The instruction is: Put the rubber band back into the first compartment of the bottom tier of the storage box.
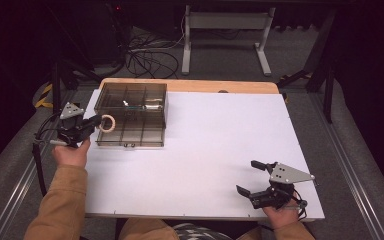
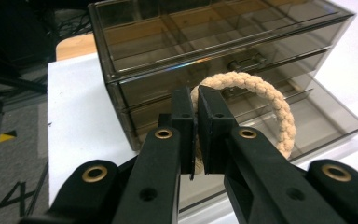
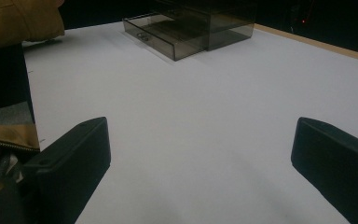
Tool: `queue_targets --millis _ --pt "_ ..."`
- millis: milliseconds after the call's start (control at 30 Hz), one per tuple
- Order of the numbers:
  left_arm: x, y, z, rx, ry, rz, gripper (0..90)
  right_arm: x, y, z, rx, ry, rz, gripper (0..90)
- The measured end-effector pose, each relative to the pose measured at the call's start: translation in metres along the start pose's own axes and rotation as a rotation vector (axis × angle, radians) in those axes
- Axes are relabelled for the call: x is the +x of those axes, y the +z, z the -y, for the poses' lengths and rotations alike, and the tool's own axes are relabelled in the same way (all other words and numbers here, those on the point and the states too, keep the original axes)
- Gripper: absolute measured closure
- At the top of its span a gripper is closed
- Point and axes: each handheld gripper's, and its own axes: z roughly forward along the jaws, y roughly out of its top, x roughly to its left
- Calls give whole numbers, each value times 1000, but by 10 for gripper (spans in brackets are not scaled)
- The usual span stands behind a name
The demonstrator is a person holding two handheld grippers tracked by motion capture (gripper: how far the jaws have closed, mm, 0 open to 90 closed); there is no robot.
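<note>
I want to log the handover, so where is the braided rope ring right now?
The rope ring is clamped in the left gripper, held at the left of the high view just beside the smoky clear drawer box, above its pulled-out bottom drawer.

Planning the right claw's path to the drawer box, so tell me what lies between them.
Nothing: in the high view, bare white table runs from the right claw to the drawer box; the right gripper view agrees.
</note>
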Motion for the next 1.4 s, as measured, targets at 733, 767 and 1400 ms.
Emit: queue_targets --millis 733,767,1400 --pt "-3 23 8 44 29 -53 850 -1 -1 0 -5 2 0 53" --pt "-3 24 10 42 29 -52 850 -1 -1 0 -5 2 0 53" --pt "6 41 27 96 -43 -62 847 -1 -1 0 -5 0 -3 53"
